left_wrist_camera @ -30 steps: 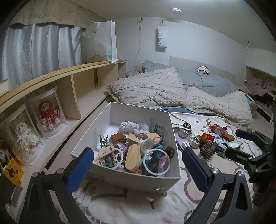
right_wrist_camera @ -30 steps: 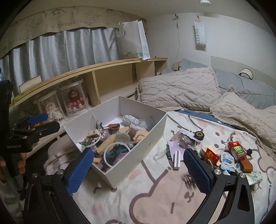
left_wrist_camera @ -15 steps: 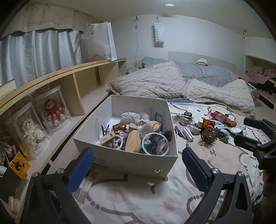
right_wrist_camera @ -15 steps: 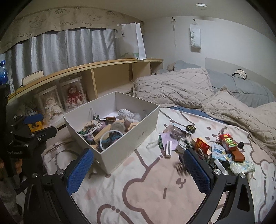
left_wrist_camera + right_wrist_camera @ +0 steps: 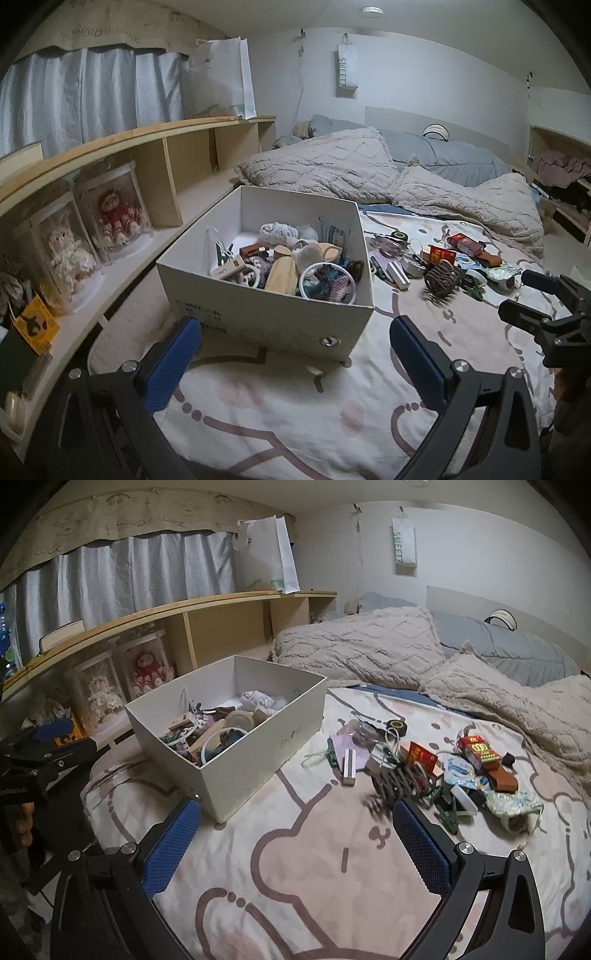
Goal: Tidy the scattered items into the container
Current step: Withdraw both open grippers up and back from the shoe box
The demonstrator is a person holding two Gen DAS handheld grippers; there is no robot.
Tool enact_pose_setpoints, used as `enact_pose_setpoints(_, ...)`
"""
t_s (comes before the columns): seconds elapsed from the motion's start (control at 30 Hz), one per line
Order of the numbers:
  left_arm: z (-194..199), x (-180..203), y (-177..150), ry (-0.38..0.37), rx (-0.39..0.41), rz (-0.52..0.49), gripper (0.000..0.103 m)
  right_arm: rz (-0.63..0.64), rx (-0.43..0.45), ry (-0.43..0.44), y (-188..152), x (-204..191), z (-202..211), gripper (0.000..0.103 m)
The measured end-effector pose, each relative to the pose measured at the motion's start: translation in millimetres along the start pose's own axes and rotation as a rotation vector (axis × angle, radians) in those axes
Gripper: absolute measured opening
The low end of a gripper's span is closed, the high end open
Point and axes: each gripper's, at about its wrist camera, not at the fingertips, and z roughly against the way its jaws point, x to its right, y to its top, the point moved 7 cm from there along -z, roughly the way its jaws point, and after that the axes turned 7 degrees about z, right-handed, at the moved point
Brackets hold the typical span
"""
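We hold our left gripper [image 5: 295, 354] low before the white box [image 5: 258, 314], jaws apart and empty. Our right gripper [image 5: 295, 834] gapes likewise above the bedspread [image 5: 314, 867], near the blurred brown hair claw [image 5: 400, 781] beside the box.

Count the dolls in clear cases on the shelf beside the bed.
2. A red doll stands nearer the bed's head, and a white doll sits beside it, nearer the camera. More may be hidden beyond the frame's edge.
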Motion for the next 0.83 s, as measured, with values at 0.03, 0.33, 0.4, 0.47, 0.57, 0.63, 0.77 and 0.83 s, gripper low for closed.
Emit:
enact_pose_setpoints(0.03,0,0,-2,0.000,-0.002,0.001,0.103,-0.006,0.002,0.001,-1,0,1,0.103)
enact_pose_setpoints(0.33,2,3,-10,0.013,0.005,-0.034,0.103,-0.017,0.015,-0.005,2,0,7,0.103)
enact_pose_setpoints(0.4,1,3,-10,0.014,0.005,-0.038,0.103,-0.011,0.019,-0.012,3,-1,9,0.103)
enact_pose_setpoints(0.47,1,3,-10,0.015,0.005,-0.037,0.103,-0.008,0.023,-0.016,3,-1,10,0.103)
enact_pose_setpoints(0.57,1,3,-11,0.013,0.005,-0.034,0.103,-0.006,0.025,-0.015,4,-2,11,0.103)
enact_pose_setpoints(0.63,1,3,-11,0.013,0.006,-0.034,0.103,-0.004,0.025,-0.017,4,-2,11,0.103)
enact_pose_setpoints(0.77,2,2,-10,0.023,0.015,-0.029,0.103,-0.004,0.023,-0.016,4,-2,11,0.103)
enact_pose_setpoints(0.83,2,1,-10,0.025,0.016,-0.028,0.103,-0.006,0.018,-0.014,3,-3,10,0.103)
